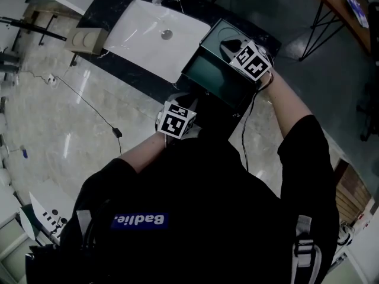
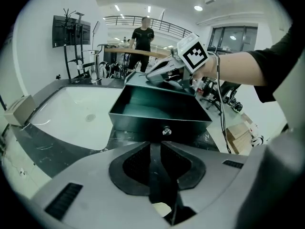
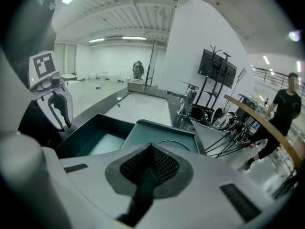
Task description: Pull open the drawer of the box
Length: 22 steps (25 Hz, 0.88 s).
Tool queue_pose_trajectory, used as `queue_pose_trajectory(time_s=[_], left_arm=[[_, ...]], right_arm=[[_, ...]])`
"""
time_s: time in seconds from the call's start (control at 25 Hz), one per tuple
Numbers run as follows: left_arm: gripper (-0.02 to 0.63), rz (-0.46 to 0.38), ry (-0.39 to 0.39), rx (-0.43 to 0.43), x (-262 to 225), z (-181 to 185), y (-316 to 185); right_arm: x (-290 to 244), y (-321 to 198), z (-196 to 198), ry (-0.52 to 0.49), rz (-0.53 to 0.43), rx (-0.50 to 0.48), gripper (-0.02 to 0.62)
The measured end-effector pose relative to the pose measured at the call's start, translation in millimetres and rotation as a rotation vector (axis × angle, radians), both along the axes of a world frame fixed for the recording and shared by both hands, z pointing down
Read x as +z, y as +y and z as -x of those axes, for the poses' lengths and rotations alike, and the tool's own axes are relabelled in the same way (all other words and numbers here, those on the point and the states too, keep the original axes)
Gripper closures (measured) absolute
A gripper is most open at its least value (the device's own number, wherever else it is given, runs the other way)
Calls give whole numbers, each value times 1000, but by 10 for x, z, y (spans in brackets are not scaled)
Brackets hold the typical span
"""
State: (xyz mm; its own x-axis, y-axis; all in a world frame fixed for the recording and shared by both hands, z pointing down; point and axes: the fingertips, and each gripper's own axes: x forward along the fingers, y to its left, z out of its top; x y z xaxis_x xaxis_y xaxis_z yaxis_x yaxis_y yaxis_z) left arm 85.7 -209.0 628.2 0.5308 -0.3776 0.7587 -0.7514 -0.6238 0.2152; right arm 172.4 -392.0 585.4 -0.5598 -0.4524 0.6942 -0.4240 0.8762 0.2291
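- Since the dark green metal drawer already stands far out of the dark green box, right of centre in the head view, any further pull could bring it clean out. Its front looks to reach the near edge of the black marble counter, so it might tip or drop. You hold your left gripper at mid-frame, forearm close to your body. Your right gripper lies up on the box top with that arm stretched forward.
- In the left gripper view, your own tongs are pressed together on nothing. The small silver knob sits just beyond their tips, a little right of their line and not gripped. Tugging from here would slip off it; shoving forward would drive the drawer back in. Left of it lies the white basin.
- In the right gripper view, the right tongs are also together and empty, poised over the teal box top. Whether they press on it is not clear. If you lift them, I would expect the box to slide with the drawer, at lower left. Your left gripper shows at the left edge, pointing down.
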Motion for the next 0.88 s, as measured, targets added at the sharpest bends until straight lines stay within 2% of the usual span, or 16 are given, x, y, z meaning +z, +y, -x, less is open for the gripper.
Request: queue_pose_trajectory(time_s=[0.24,0.36,0.56,0.88], left_arm=[[538,-21,51,-15,-88,374,-28],[538,-36,72,-11,-154,561,-37],[538,-72,112,59,-305,785,-9],[538,-149,171,191,-486,1063,8]], right_arm=[[-139,189,-23,-46,8,131,597],[-272,326,2,-101,3,221,596],[-450,658,105,-178,-15,377,596],[-589,1261,456,-241,-44,556,595]])
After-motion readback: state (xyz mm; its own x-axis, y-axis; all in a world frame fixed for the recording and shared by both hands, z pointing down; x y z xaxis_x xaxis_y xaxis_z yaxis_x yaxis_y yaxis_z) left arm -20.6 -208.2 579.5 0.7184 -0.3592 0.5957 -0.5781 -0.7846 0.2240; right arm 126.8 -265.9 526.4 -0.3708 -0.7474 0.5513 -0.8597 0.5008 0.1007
